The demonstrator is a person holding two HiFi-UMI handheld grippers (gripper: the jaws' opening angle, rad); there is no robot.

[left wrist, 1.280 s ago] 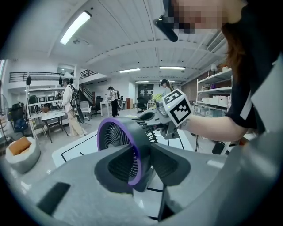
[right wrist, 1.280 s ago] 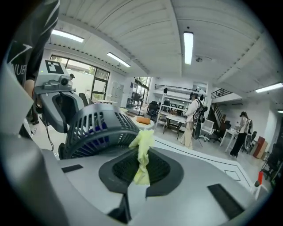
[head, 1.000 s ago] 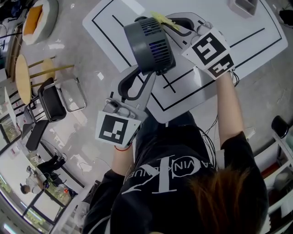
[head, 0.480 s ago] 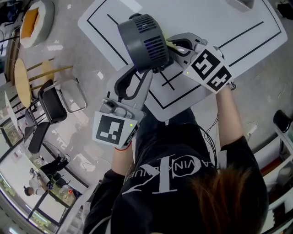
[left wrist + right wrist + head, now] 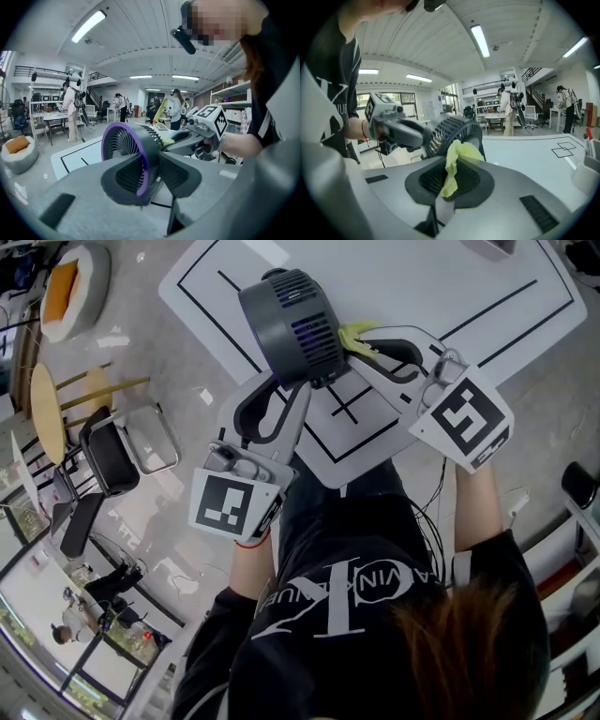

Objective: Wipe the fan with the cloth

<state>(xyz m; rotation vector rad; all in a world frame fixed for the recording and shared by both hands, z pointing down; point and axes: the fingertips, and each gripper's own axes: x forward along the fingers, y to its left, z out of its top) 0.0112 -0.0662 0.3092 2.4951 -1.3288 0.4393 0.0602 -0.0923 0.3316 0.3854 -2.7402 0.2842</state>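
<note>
The left gripper (image 5: 291, 395) clamps the grey fan (image 5: 295, 324) at 11 o'clock in the head view, its purple ring (image 5: 144, 164) seen only from that gripper, while the right gripper (image 5: 449, 186) shows in its own view pinching the yellow cloth (image 5: 459, 157) beside the fan.

my head camera looks steeply down over the tabletop's (image 5: 450, 277) near corner. the left gripper (image 5: 286, 399) and right gripper (image 5: 367, 341) cameras, close behind their jaws, face each other across the fan (image 5: 292, 329) all views share.
</note>
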